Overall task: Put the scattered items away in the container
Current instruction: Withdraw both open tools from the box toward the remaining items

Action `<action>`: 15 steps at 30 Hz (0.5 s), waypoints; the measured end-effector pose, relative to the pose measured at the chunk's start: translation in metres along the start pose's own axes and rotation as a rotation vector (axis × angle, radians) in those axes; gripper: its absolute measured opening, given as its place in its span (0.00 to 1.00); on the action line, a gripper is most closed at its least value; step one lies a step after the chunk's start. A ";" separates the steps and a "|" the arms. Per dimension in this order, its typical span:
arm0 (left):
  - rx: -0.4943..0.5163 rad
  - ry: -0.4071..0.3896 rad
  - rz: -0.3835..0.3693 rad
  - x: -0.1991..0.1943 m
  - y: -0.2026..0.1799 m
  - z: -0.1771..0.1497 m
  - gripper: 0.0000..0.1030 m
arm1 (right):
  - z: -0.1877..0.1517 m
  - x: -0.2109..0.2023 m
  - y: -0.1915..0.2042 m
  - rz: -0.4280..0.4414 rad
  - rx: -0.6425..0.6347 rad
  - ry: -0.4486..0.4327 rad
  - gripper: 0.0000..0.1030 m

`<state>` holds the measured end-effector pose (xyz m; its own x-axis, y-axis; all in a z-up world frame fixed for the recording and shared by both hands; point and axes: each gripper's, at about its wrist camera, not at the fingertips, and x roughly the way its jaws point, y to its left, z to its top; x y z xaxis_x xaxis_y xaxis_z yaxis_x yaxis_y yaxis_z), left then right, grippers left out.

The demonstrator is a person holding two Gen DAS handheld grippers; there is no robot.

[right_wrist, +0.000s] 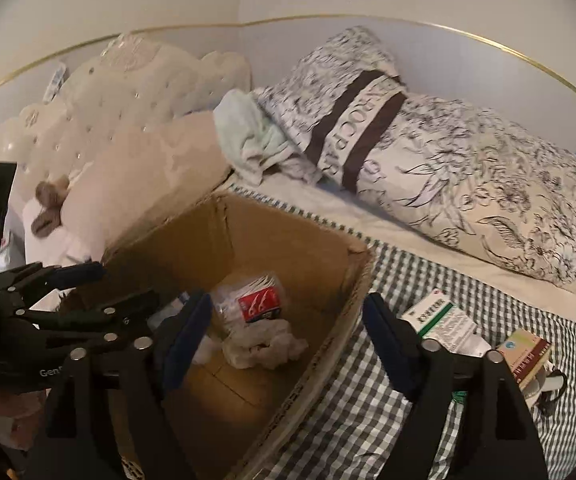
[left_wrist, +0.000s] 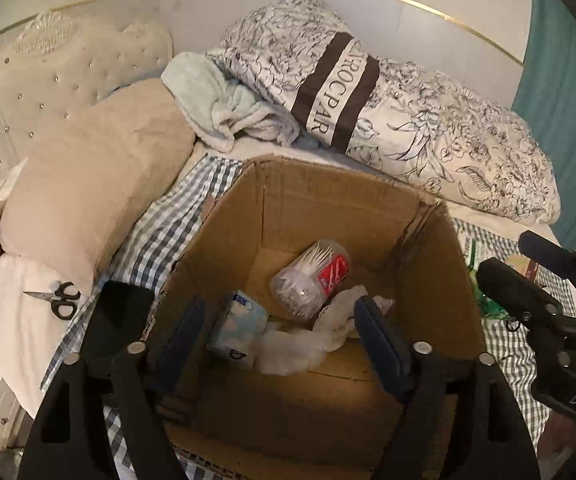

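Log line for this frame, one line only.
left gripper: open, empty | right gripper: open, empty | cardboard box: holds swab jar | scissors: outside

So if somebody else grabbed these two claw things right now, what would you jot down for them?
Left gripper: open, empty, above the cardboard box.
Right gripper: open, empty, straddling the box's right wall.
Done: cotton swab jar, tissue pack and crumpled tissue lie in the box.
Left: scissors on the white sheet left of the box; green-and-white medicine box and red-striped box on the checked cloth to its right.
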<state>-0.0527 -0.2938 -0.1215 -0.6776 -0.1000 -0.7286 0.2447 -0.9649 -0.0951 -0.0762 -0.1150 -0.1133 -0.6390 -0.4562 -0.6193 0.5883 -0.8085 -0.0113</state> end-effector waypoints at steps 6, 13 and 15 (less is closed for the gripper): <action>0.014 -0.045 -0.008 -0.024 -0.019 0.003 0.90 | 0.001 -0.034 -0.017 -0.030 0.036 -0.044 0.82; 0.036 -0.081 -0.019 -0.047 -0.051 0.000 1.00 | -0.016 -0.085 -0.047 -0.067 0.077 -0.099 0.99; 0.053 -0.096 -0.024 -0.055 -0.065 -0.001 1.00 | -0.020 -0.096 -0.057 -0.085 0.080 -0.101 1.00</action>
<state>-0.0304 -0.2258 -0.0759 -0.7466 -0.0973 -0.6581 0.1923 -0.9786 -0.0735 -0.0387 -0.0183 -0.0688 -0.7340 -0.4165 -0.5364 0.4911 -0.8711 0.0045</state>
